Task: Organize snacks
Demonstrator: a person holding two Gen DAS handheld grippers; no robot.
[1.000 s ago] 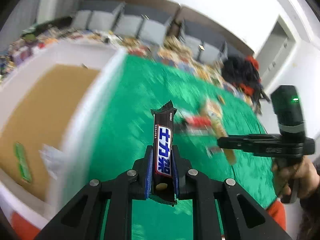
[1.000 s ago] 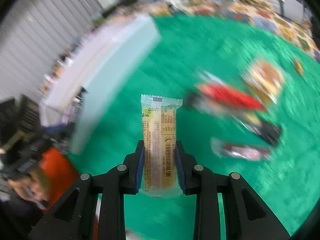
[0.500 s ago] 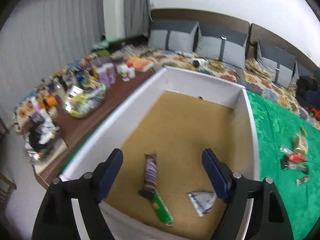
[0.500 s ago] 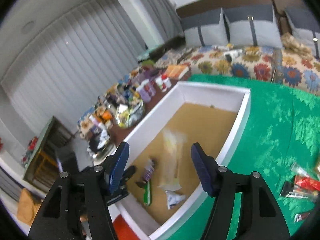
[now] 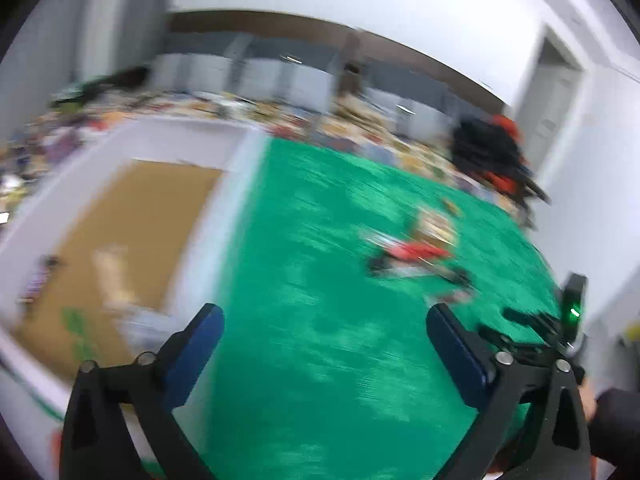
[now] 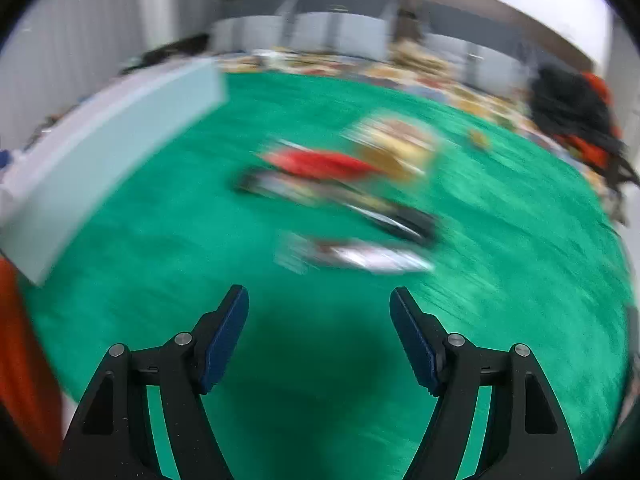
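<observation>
Both views are motion-blurred. My left gripper (image 5: 324, 322) is open and empty above the green cloth (image 5: 320, 280), beside the white box (image 5: 236, 184) with a brown floor, which holds several dropped snacks (image 5: 112, 276). My right gripper (image 6: 318, 304) is open and empty, low over the green cloth (image 6: 160, 240). A cluster of snacks lies ahead of it: a red packet (image 6: 320, 162), a yellow-brown packet (image 6: 396, 148), a dark bar (image 6: 396, 220) and a silvery packet (image 6: 360, 256). The same cluster (image 5: 416, 252) shows in the left wrist view. The right gripper's body (image 5: 552, 328) shows at that view's right edge.
The white box wall (image 6: 100, 152) stands at the left of the right wrist view. A black and red bag (image 6: 576, 112) sits at the far right edge of the cloth. Grey cushions (image 5: 280, 76) and a patterned cover line the back.
Both grippers held snacks a second ago, then opened over the white box and dropped them. Both have now swung back right toward the snack cluster on the green cloth.
</observation>
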